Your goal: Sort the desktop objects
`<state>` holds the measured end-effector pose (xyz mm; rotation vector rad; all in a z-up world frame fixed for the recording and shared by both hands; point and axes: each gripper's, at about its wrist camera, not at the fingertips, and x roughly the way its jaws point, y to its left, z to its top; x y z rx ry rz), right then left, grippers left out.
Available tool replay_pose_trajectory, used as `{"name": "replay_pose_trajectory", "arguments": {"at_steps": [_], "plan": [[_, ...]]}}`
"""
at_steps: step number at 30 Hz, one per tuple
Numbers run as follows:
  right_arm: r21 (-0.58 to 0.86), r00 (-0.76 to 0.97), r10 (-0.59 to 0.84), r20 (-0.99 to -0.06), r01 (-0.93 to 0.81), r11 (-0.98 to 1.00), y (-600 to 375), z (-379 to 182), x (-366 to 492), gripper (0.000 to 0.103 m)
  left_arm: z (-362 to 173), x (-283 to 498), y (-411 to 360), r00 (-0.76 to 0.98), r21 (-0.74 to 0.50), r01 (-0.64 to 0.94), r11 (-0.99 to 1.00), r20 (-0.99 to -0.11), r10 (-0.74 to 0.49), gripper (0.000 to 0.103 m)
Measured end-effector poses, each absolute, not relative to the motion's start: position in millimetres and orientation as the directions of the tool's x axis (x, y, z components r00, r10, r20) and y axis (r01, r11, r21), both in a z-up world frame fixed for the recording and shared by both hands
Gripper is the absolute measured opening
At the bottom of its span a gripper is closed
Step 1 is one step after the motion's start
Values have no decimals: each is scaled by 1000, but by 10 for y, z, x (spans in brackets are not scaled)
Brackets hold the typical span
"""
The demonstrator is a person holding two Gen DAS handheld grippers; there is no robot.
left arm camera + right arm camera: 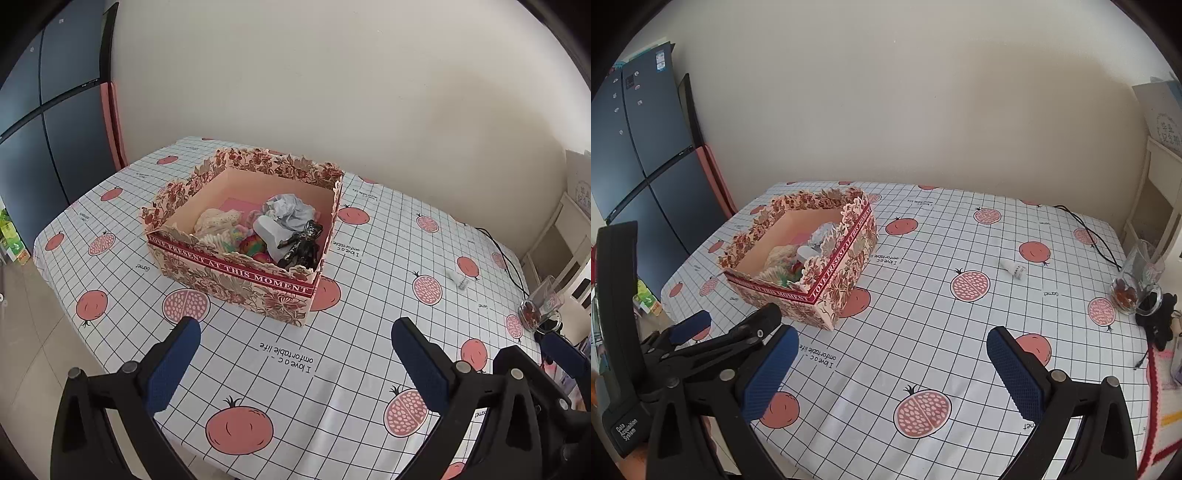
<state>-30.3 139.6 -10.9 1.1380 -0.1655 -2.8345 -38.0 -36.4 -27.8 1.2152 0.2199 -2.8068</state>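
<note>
A floral cardboard box point(236, 284) stands on the checked tablecloth; it also shows in the right wrist view point(846, 273). Inside lie a black figurine point(301, 242), crumpled grey paper point(290, 210), a white object point(269, 230) and colourful soft items point(243, 240). A small white bottle point(1012, 270) lies on the cloth to the right of the box, also in the left wrist view point(458, 280). My left gripper point(295, 350) is open and empty, in front of the box. My right gripper point(892, 360) is open and empty, right of the left one.
A glass mug point(1137, 284) with dark contents stands at the table's right edge, with a black cable point(1086, 232) behind it. A dark fridge point(639, 147) stands left of the table. A wall runs behind. The table's front edge is near the grippers.
</note>
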Motion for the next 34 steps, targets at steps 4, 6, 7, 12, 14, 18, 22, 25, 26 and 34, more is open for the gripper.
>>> {"name": "replay_pose_trajectory", "arguments": {"at_steps": [4, 6, 7, 12, 14, 18, 22, 25, 26, 34], "plan": [[124, -720, -105, -686, 26, -992, 1417, -111, -264, 103, -296, -379, -324, -678, -81, 122, -989, -735, -24, 103], [122, -717, -101, -689, 23, -992, 1428, -122, -267, 103, -295, -376, -312, -678, -74, 121, -990, -735, -28, 103], [125, -716, -102, -690, 20, -992, 1434, -127, -268, 103, -296, -376, -307, -678, -70, 122, -990, -734, -32, 103], [128, -714, -102, -693, 18, -992, 1448, -152, -282, 103, -307, -377, -309, -677, -63, 124, -990, -735, -38, 103], [128, -714, -102, -692, 17, -992, 1445, -156, -286, 103, -300, -371, -315, -681, -64, 124, -990, -731, -39, 103], [127, -721, -104, -686, 21, -992, 1439, -145, -282, 103, -290, -367, -329, -685, -66, 127, -990, -728, -39, 103], [127, -722, -104, -684, 22, -992, 1437, -141, -281, 103, -286, -370, -338, -686, -68, 126, -990, -726, -37, 103], [128, -723, -105, -683, 23, -992, 1435, -138, -278, 103, -279, -360, -340, -690, -68, 126, -990, -723, -38, 103], [128, -724, -105, -682, 23, -991, 1432, -132, -275, 103, -276, -357, -343, -691, -68, 127, -990, -722, -39, 103], [131, -726, -110, -679, 28, -991, 1421, -120, -269, 103, -262, -344, -354, -698, -68, 132, -989, -715, -44, 103]]}}
